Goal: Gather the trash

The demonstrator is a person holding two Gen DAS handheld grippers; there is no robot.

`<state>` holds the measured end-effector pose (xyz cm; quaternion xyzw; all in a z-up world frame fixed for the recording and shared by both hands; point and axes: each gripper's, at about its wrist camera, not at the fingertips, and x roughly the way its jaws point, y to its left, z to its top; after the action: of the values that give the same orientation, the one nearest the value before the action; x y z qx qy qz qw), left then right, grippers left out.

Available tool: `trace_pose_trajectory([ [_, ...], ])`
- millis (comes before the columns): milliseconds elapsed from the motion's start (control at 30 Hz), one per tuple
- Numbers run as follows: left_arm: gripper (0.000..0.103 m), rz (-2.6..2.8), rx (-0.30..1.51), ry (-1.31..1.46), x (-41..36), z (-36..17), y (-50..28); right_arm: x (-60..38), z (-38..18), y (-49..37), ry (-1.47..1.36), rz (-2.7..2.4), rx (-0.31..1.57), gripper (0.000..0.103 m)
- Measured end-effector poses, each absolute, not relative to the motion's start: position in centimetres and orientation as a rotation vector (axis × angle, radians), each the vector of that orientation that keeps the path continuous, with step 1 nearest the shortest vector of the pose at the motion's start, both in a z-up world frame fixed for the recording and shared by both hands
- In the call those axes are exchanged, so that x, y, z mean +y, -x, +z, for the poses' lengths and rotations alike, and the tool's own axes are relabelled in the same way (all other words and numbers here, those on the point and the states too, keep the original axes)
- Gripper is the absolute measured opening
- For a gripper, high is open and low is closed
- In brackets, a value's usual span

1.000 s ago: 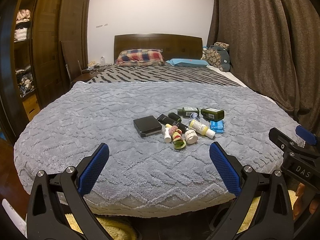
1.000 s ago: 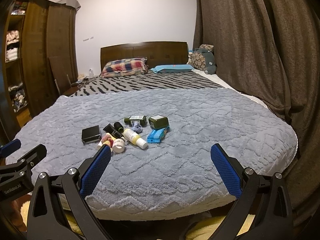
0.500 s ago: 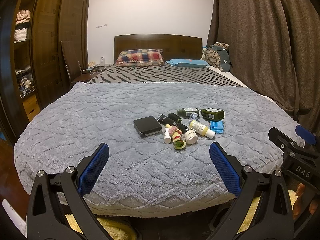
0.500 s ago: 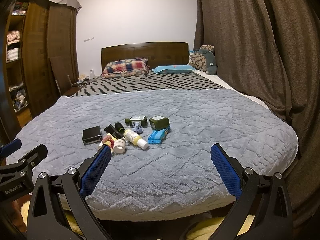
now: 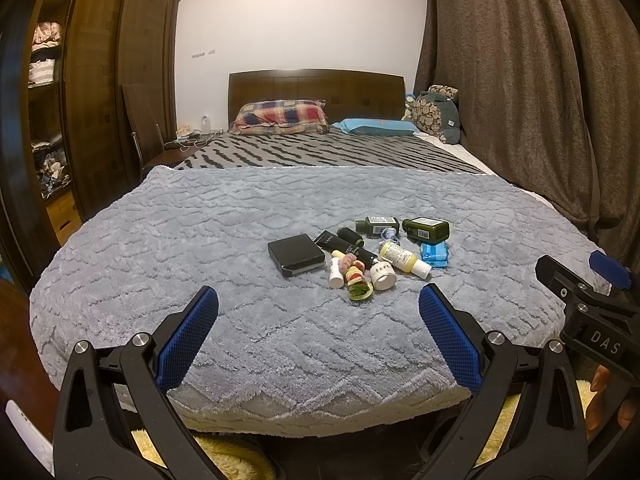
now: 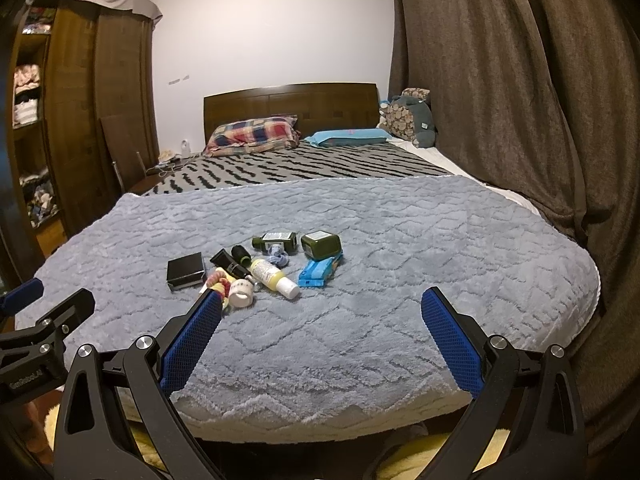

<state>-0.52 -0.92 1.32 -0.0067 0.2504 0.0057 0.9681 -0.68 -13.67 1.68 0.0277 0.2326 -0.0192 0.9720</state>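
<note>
Blue-padded and spread wide apart, both tongs are hovering empty at the foot of the bed, short of the grey blanket. The left gripper is sitting with the cluttered pile straight ahead and a touch to its right; the right gripper is seeing the same pile ahead and off to its left, its left pad partly covering the nearest pieces. By my judgement the left one is the nearer and better lined up.

Nearest in the pile, the small round green-and-yellow item and the white jar are lying just beside each other. Just behind them, the yellow bottle is lying on its side, its long axis running diagonally, white cap pointing toward the tongs and to the right. Beside it on the left, the black box is lying flat. On the right, the blue packet is resting close to the bottle. Farthest back, two dark green bottles are lying crosswise, long axes running left to right. No bin is showing in either view.
</note>
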Motion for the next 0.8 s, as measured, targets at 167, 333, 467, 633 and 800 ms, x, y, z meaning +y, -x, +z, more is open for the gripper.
trace_pose_trajectory([
  [167, 0.095, 0.012, 0.507, 0.014, -0.8, 1.3, 0.5, -13.8, 1.5, 0.5, -0.063, -0.054, 0.468, 0.1],
  [333, 0.095, 0.026, 0.518, 0.014, -0.3, 0.8, 0.0, -14.4, 0.7, 0.1, -0.086, -0.039, 0.488, 0.1],
  [467, 0.095, 0.027, 0.535, 0.009, 0.2, -0.3, -0.4, -14.4, 0.0, 0.0, -0.059, -0.053, 0.485, 0.1],
  [633, 0.095, 0.03, 0.575, 0.006, 0.7, -2.0, -1.5, -14.6, -1.1, -0.8, -0.034, -0.049, 0.505, 0.1],
  [800, 0.095, 0.024, 0.613, 0.007, 1.2, -3.9, -2.8, -14.7, -2.5, -2.0, -0.01, -0.065, 0.516, 0.1],
])
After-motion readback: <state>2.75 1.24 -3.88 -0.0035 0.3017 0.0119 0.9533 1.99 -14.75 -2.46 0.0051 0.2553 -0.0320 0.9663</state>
